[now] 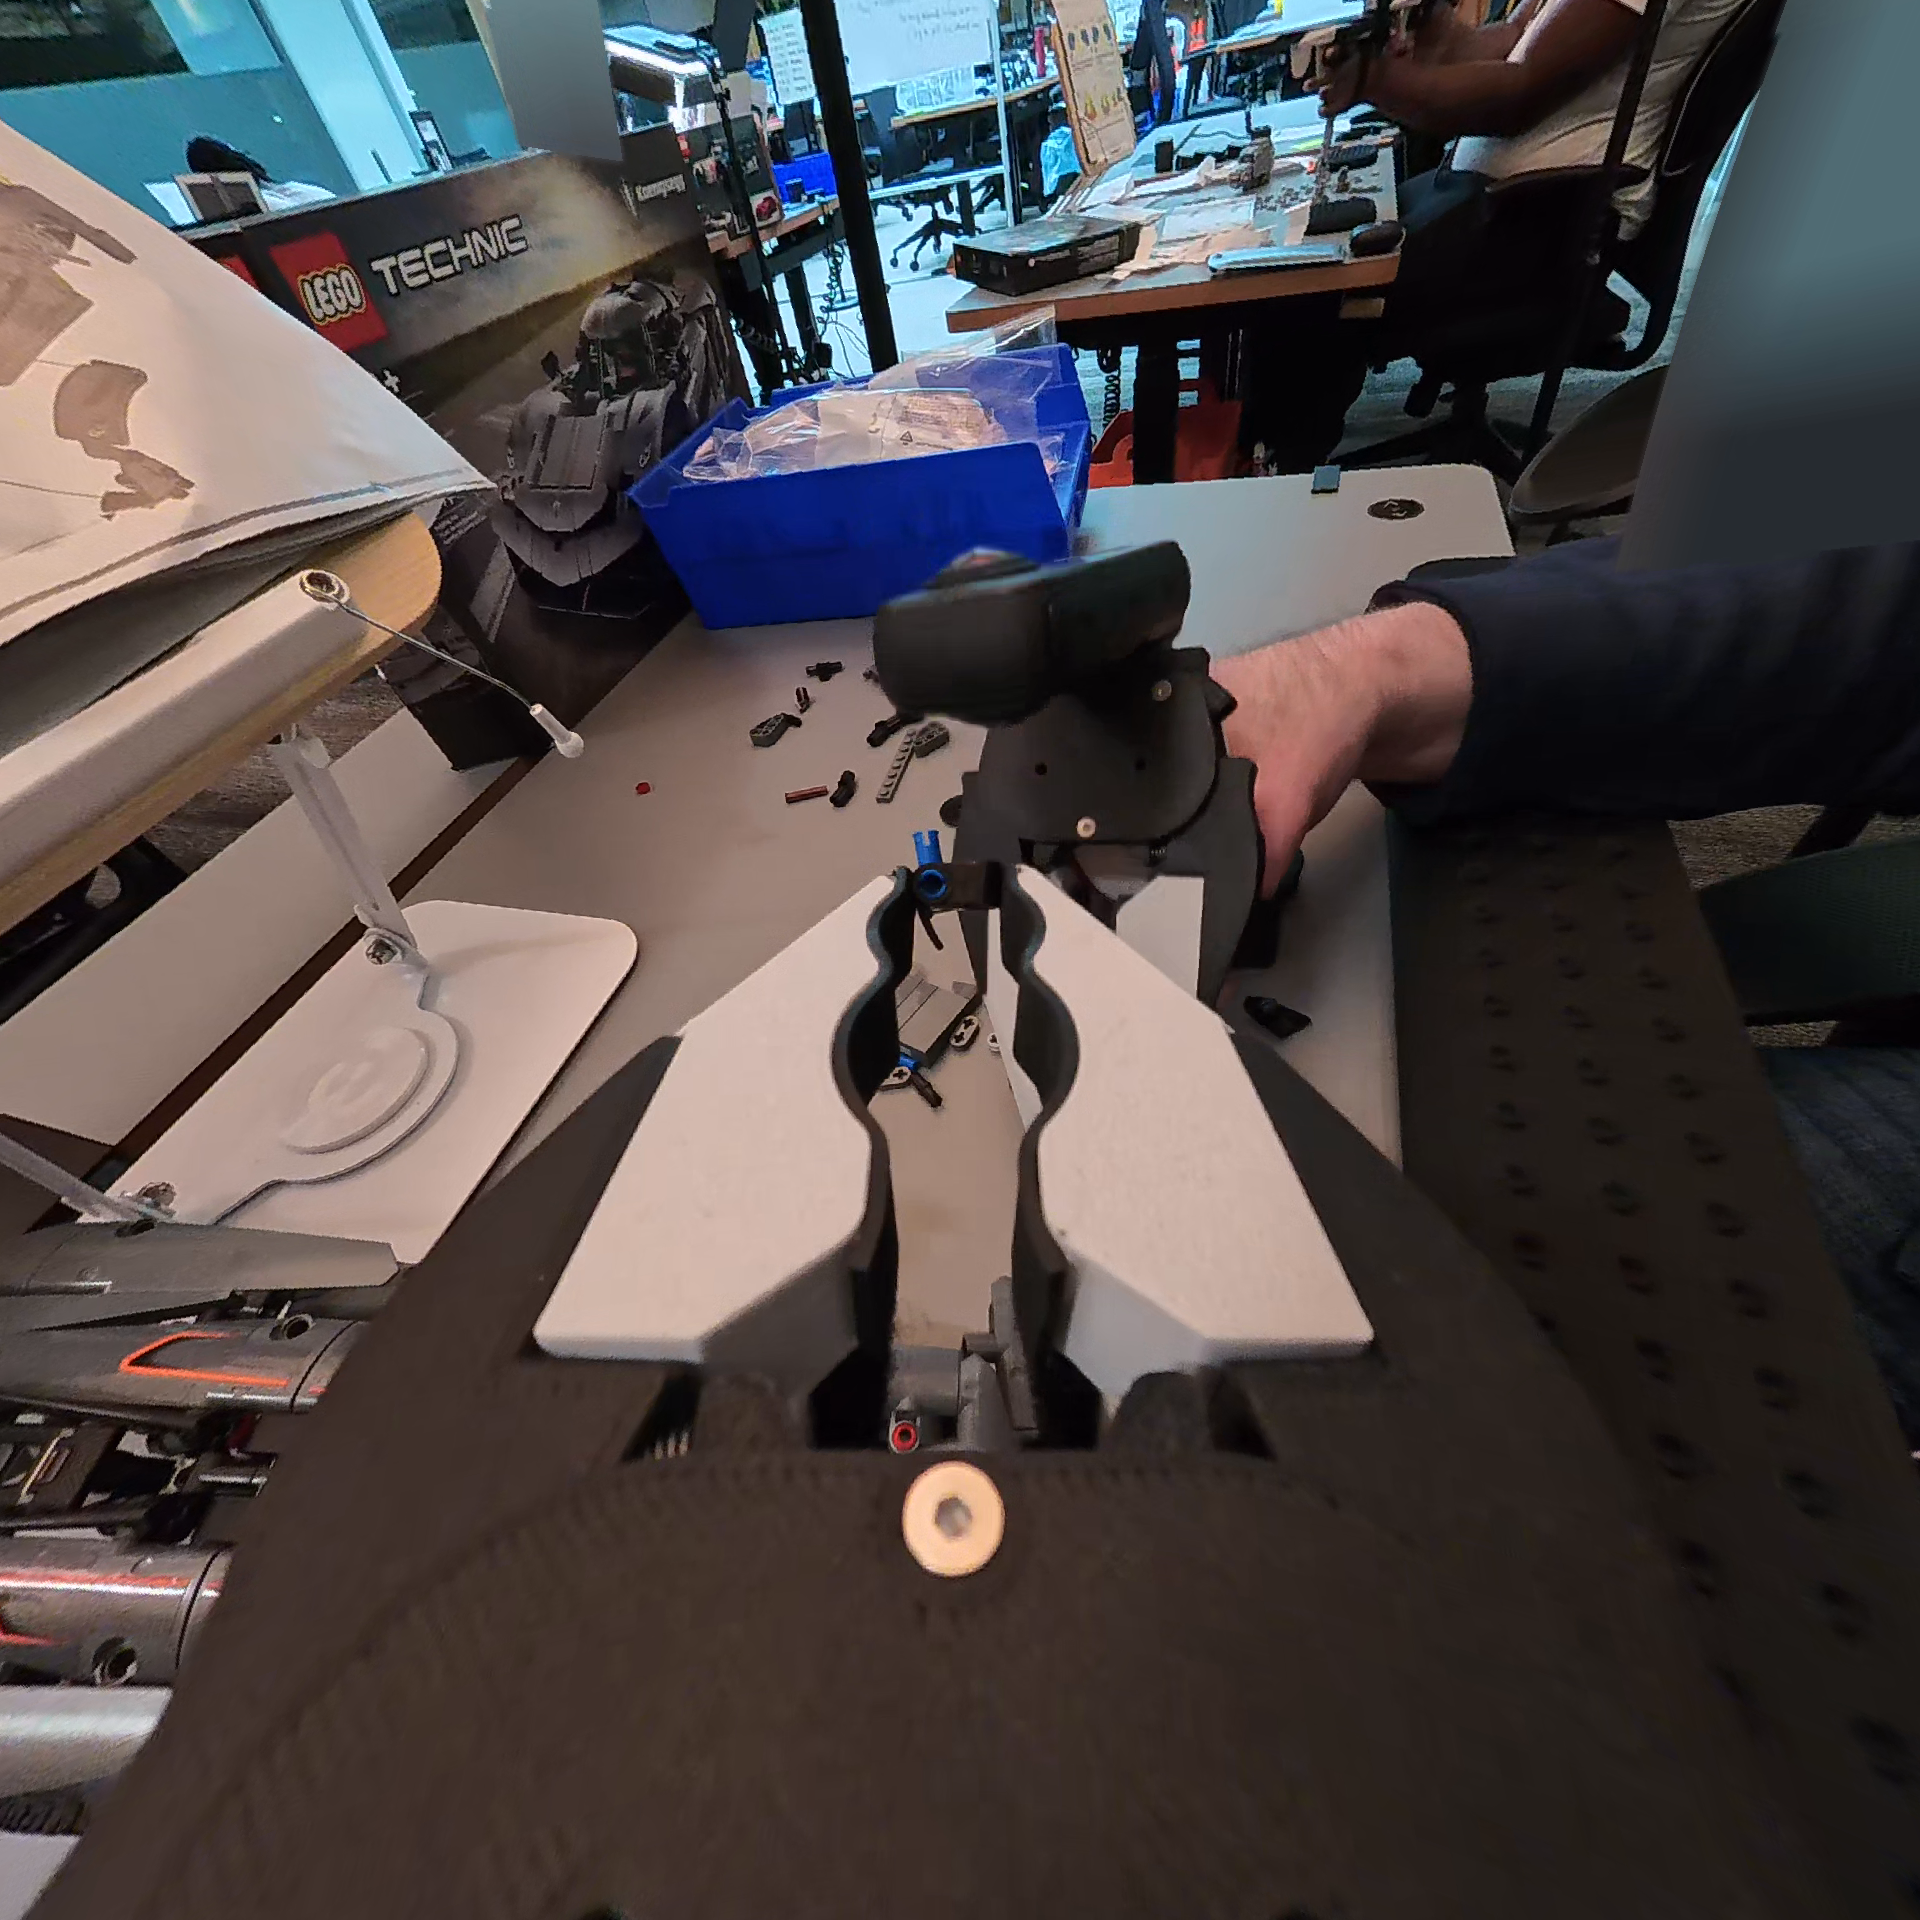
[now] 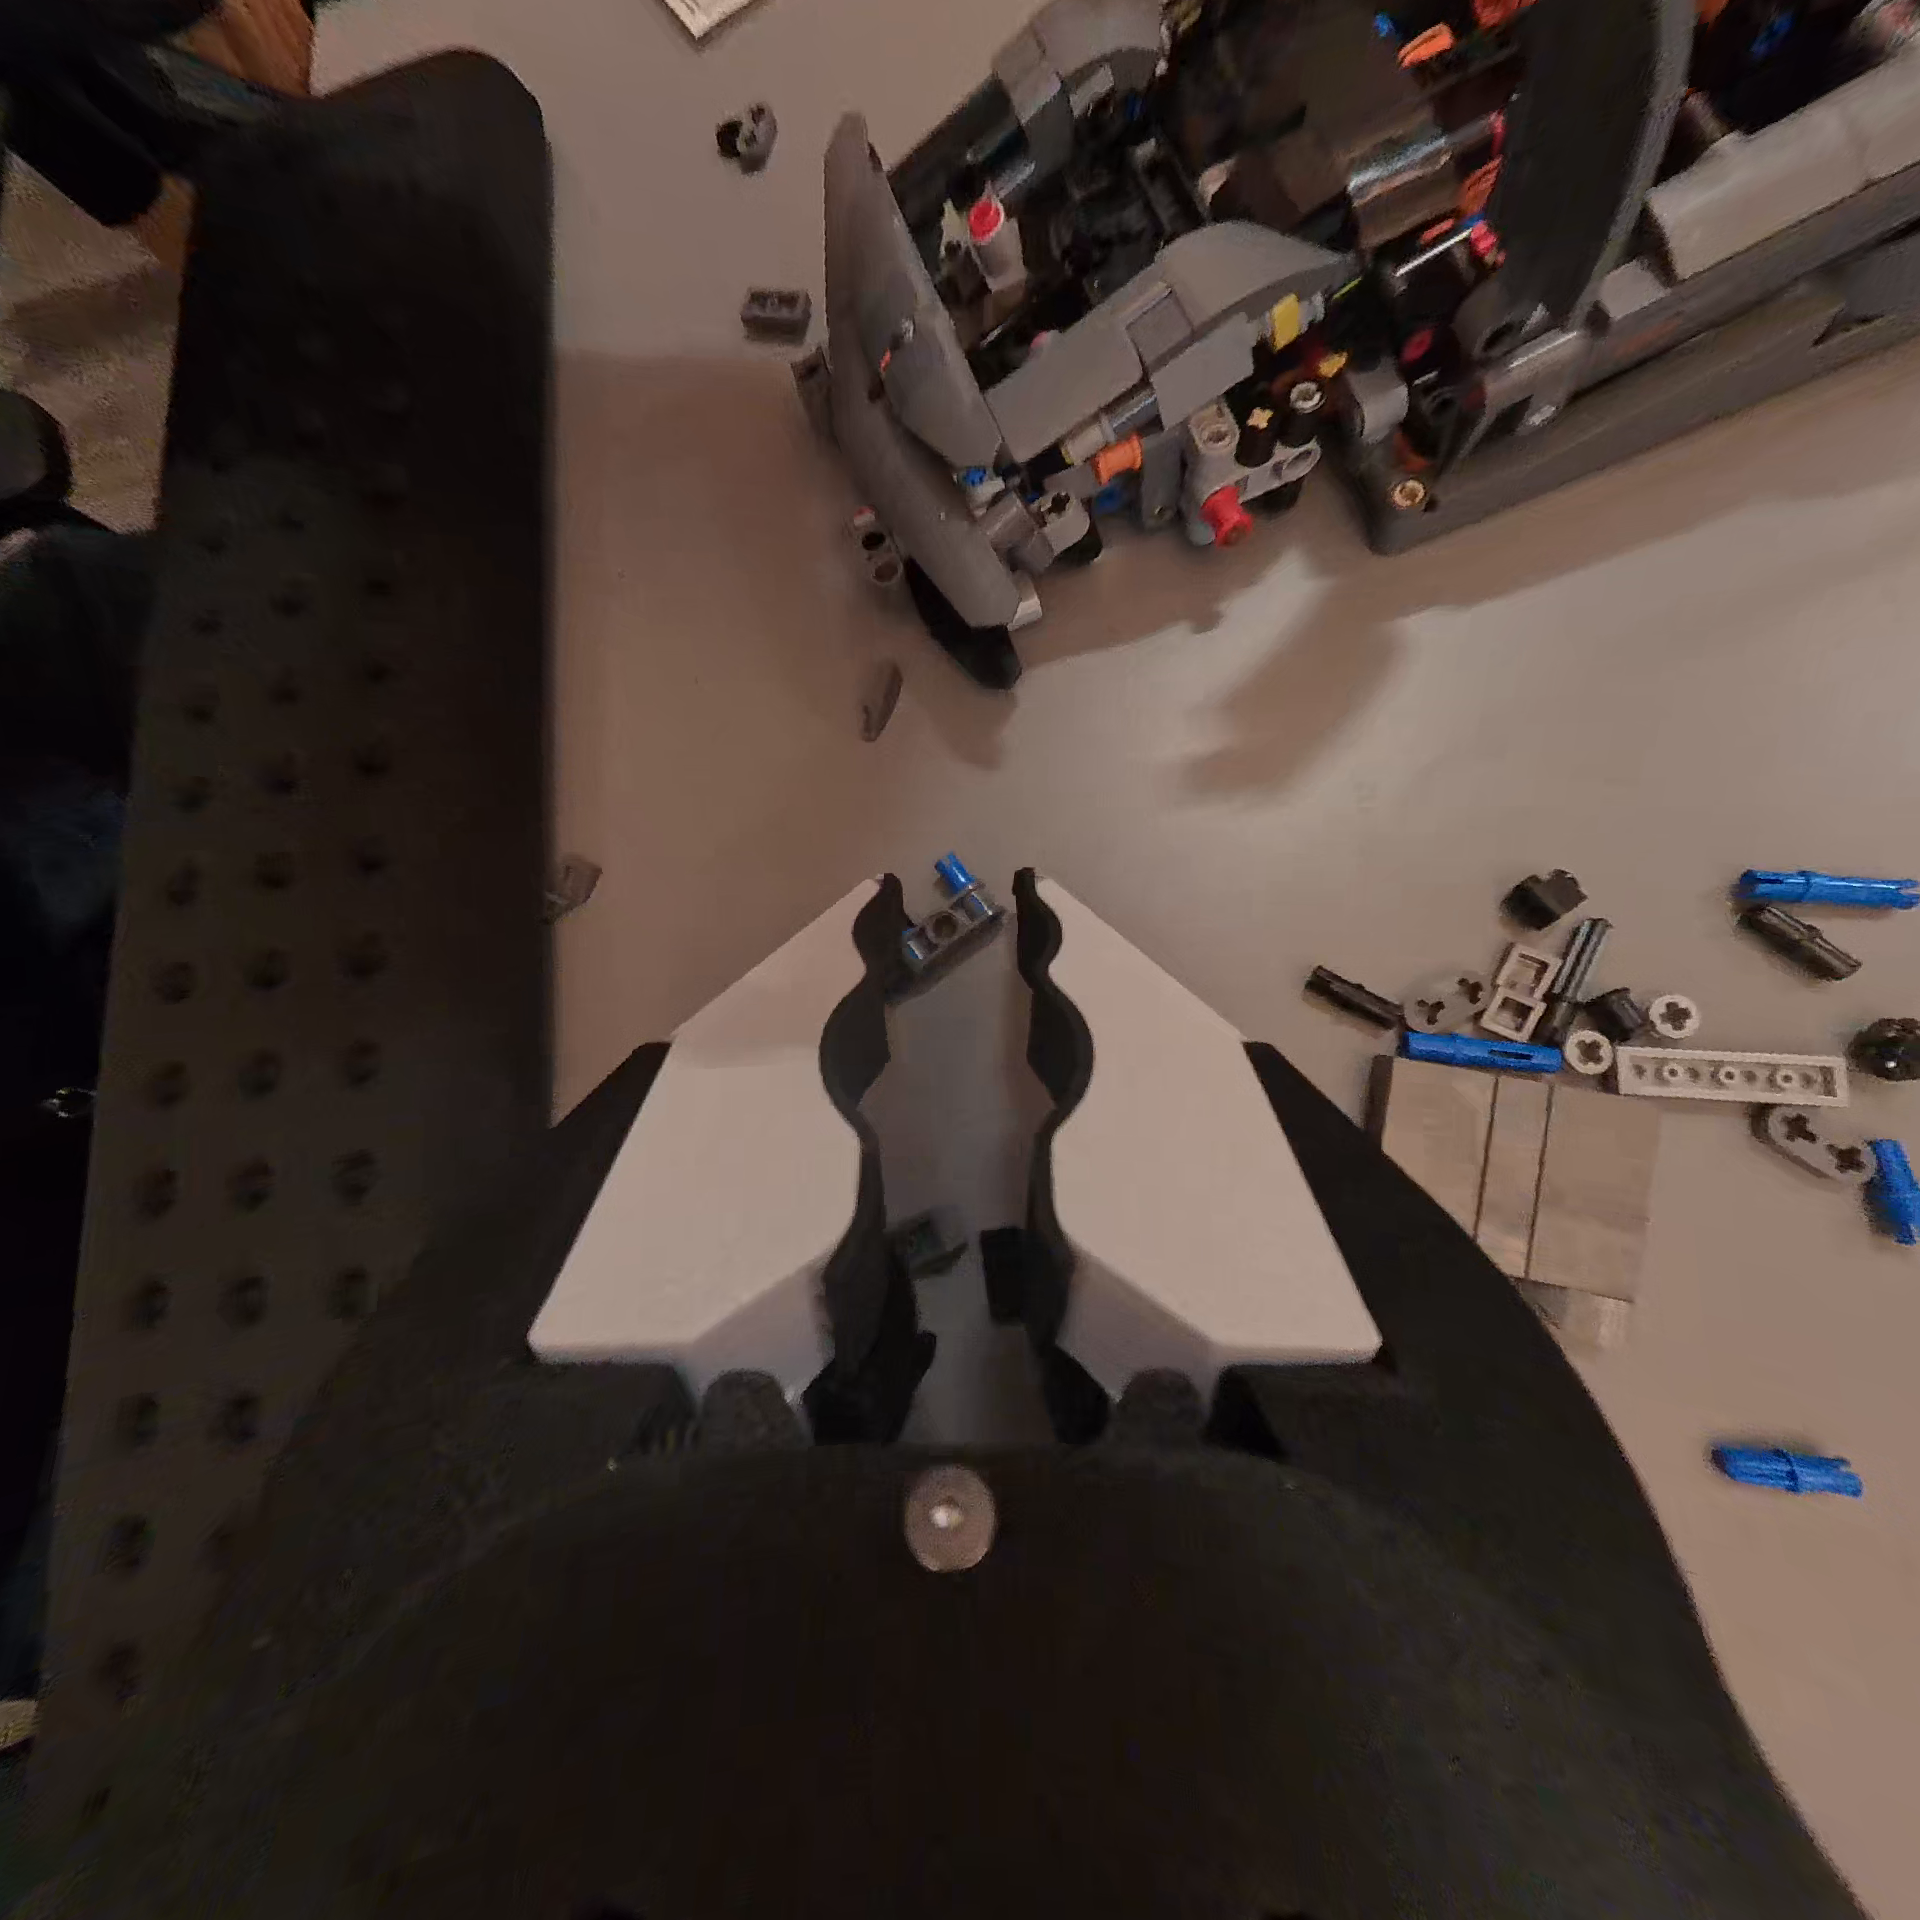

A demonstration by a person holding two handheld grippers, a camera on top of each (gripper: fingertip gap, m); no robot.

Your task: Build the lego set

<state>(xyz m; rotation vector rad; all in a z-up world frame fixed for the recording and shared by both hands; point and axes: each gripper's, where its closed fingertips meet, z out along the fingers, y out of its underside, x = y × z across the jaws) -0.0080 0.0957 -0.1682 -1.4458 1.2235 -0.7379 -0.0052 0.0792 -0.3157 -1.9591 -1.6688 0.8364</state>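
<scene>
Connector pieces carry this moment: a small grey piece with blue pins (image 2: 951, 920) sits between the tips of the right gripper (image 2: 954, 883), whose jaws stand apart around it rather than pressing on it, and whether it lies on the grey table (image 2: 1351, 748) or is lifted I cannot tell. In the left wrist view, the left gripper (image 1: 951, 883) has its jaws closed on a black-and-blue pin piece (image 1: 951, 883). Beyond lies the half-built grey model (image 2: 1195, 343), and to the side a scatter of loose pins and plates (image 2: 1621, 1029). Farther off stand a blue bin of bagged parts (image 1: 862, 499) and the set's box (image 1: 499, 343). Risk, as I judge it: closing off-centre could flick the small piece away, or the left's narrow hold could let its pin twist.
</scene>
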